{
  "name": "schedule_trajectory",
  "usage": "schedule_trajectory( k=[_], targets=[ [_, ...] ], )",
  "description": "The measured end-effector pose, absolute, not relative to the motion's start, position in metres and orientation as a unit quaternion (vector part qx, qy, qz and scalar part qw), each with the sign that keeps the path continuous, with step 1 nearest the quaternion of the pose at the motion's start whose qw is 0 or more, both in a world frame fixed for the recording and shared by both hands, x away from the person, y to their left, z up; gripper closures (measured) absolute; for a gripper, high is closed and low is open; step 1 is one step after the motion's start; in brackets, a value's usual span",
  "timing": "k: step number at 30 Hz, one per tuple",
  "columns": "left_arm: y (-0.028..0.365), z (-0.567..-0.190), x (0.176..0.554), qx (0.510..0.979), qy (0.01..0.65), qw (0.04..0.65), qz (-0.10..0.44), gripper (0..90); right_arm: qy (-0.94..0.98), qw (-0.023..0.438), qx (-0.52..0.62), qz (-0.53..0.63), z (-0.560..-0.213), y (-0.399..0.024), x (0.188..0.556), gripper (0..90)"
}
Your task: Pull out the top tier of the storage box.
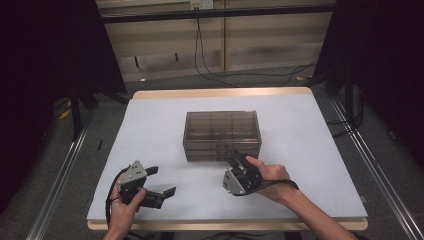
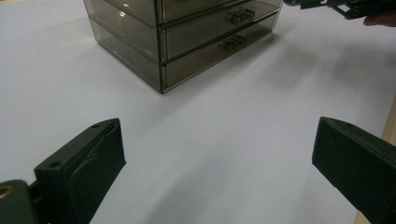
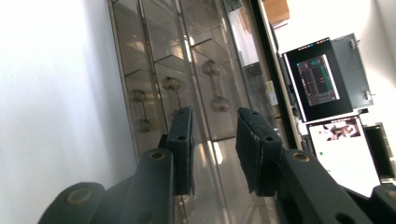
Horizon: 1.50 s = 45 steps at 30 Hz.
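Two claws are working over your white worktop (image 1: 150, 125), and both are sitting in the lower half of the high view. At the lower left of that view your left hand (image 1: 120, 207) is holding the left claw (image 1: 161, 182) just above the near edge, with its jaws standing wide apart and gripping nothing. In the left gripper view those two black jaws are rising from the lower left and lower right corners, with only bare white surface lying between them.

Moving toward the middle, the smoked clear drawer box (image 1: 222, 135) is resting on the worktop at the centre of the high view, well apart from the left claw. It is showing stacked drawers on its near face, and in the left gripper view it is filling the upper middle, with small handles (image 2: 232, 42) catching the light on the drawer fronts.

Further right, your right hand (image 1: 270, 175) is holding the right claw (image 1: 233, 156) right up at the lower front of the box, just right of centre. Its jaws are standing partly apart, narrower than the left pair, and they are pressing on nothing. In the right gripper view the camera is rolled on its side, so the drawer fronts are running up the frame, and the right claw's jaws are pointing at the dumbbell-shaped handles (image 3: 213, 86) with a gap between their pads. Whether the tips are touching the drawer front I cannot tell.
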<state>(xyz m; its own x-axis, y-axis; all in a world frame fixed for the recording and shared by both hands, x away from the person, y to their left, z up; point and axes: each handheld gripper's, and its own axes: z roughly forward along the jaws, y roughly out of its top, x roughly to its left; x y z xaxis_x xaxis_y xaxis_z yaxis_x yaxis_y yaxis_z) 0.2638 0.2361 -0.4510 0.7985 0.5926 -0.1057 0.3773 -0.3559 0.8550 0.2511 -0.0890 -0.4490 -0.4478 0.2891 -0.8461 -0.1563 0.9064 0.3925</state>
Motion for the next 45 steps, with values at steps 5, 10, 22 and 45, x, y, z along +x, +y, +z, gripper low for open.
schedule_trajectory(
  k=[5,10,22,45],
  targets=[
    [0.236,-0.451,0.264,0.816,0.297,0.484,0.11,2.3,0.818,0.529,0.049,0.22,-0.449,-0.085,0.255,70.6],
    [0.236,-0.451,0.264,0.816,0.294,0.485,0.111,2.3,0.817,0.541,0.039,0.196,-0.454,-0.079,0.258,71.3],
    [0.236,-0.451,0.264,0.817,0.294,0.484,0.11,2.3,0.812,0.551,0.058,0.184,-0.46,-0.069,0.267,72.3],
    [0.236,-0.451,0.265,0.818,0.293,0.483,0.109,2.3,0.784,0.603,0.052,0.138,-0.47,-0.061,0.266,80.3]
  ],
)
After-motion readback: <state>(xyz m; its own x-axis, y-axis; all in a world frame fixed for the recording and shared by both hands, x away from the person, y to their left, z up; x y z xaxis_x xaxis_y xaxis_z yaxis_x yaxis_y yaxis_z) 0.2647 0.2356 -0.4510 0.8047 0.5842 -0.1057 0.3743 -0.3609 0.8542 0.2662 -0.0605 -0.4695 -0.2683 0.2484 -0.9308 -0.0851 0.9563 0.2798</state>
